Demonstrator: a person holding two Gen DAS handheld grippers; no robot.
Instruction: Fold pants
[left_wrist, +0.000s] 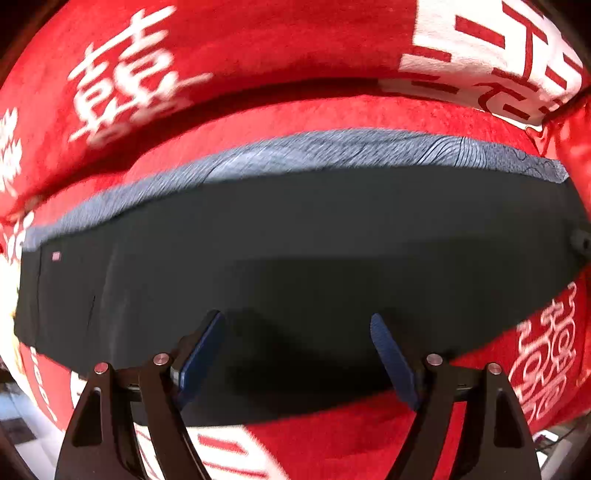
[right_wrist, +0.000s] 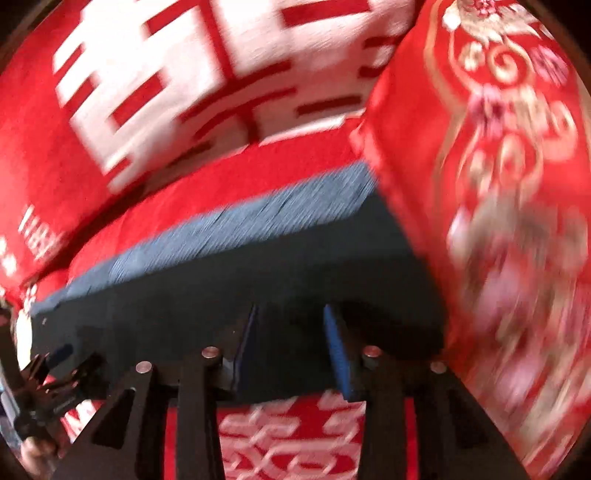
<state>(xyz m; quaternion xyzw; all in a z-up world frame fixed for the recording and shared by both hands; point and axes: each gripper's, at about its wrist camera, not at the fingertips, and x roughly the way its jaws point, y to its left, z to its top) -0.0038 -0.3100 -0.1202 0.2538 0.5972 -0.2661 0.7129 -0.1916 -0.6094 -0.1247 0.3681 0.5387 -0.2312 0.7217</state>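
While the dark pants (left_wrist: 295, 266) lie spread in a long flat band across the middle of the left wrist view, on a red blanket (left_wrist: 277, 55) with white characters, the left gripper (left_wrist: 297, 332) hovers at their near edge in the lower centre with its jaws spread wide and nothing between them. A blue-grey patterned cloth (left_wrist: 332, 147) shows along the far edge of the pants. In the right wrist view, which is blurred, the right gripper (right_wrist: 290, 325) sits low in the frame over the near edge too, jaws parted more narrowly; no fabric seems pinched. A red embroidered pillow (right_wrist: 498, 184) fills the right side. This looks like the reach for a fold. Next, each gripper likely needs to close on the near edge, then carry it over evenly.
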